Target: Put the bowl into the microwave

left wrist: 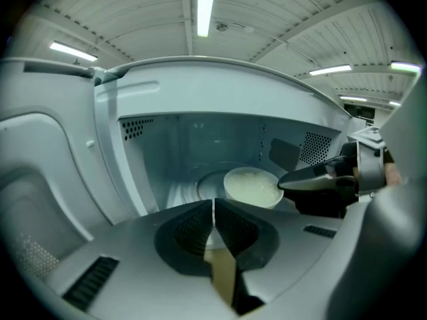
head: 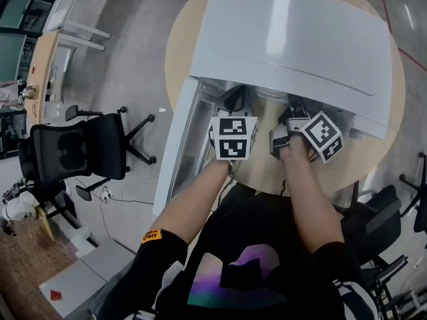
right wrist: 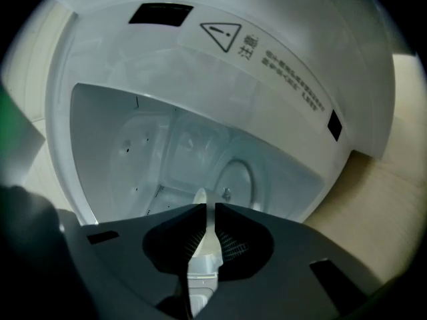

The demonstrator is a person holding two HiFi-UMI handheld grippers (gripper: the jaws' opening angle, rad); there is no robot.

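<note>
Microwave (head: 293,39) count is one: white, sitting on the one round wooden table (head: 177,45), with its door (head: 175,159) swung open to the person's left. Two grippers are up at the opening, one in each hand, both noses pointing into the cavity.

One bowl (left wrist: 252,185) here, pale and round. It's inside the microwave, sitting low over the round turntable (right wrist: 237,185), toward the right side of the cavity.

Right gripper (right wrist: 207,212) has it. Its two jaws are pinched onto the thin white rim, and from the left gripper view you can see those dark jaws reaching in from the right and meeting the bowl's edge.

Left gripper (left wrist: 214,209) carries nothing. Its two jaws are pressed together at the tips, with only a sliver of tan table showing lower down. It hangs just outside the opening, apart from the bowl and to the left of the other gripper.

Two bare forearms come up from below. One black office chair (head: 80,149) stands on the floor, well off to the left of the table.
</note>
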